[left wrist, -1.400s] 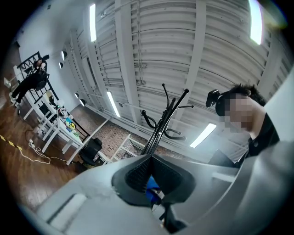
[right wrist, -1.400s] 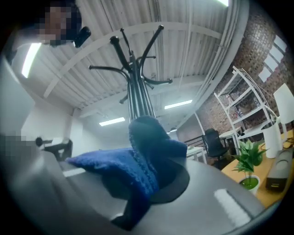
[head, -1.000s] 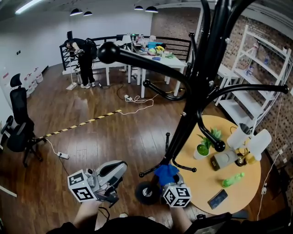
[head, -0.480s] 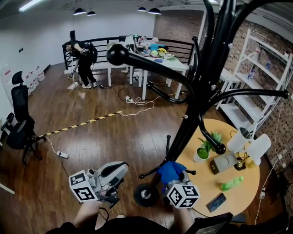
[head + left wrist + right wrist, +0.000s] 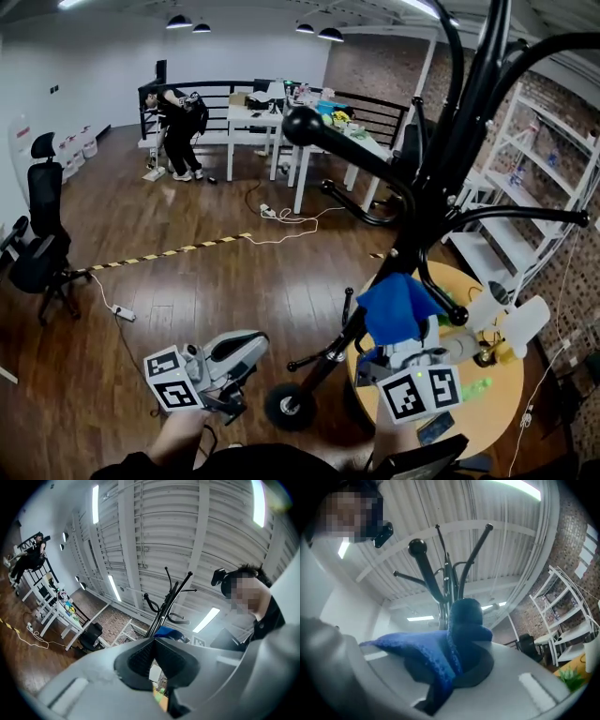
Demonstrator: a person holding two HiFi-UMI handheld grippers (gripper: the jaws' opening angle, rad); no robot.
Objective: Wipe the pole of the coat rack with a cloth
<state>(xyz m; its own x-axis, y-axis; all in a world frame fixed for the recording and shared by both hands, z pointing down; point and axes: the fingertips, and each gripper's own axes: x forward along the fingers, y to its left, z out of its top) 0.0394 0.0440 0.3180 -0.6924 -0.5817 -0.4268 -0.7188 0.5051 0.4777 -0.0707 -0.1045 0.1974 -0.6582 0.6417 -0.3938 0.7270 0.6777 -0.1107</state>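
Note:
The black coat rack pole [image 5: 412,239] rises tilted from its round base [image 5: 286,408] to the hooked arms overhead. A blue cloth [image 5: 394,305] is pressed against the pole at about mid height, and my right gripper [image 5: 399,340] is shut on it. In the right gripper view the cloth [image 5: 440,653] bunches between the jaws, with the pole [image 5: 447,590] just beyond. My left gripper [image 5: 253,339] hangs low at the left, away from the rack, shut with nothing in it. In the left gripper view its pads [image 5: 145,658] meet, and the rack [image 5: 164,609] and cloth [image 5: 167,632] show behind.
A round yellow table [image 5: 497,403] stands right of the rack base with a green bottle [image 5: 478,384], a phone and lamps. White shelves [image 5: 553,187] line the brick wall. An office chair [image 5: 42,253] stands left. A person [image 5: 178,117] bends at the far railing.
My right gripper has risen along the pole with the blue cloth, from near the base to about mid height. The left gripper has stayed in place.

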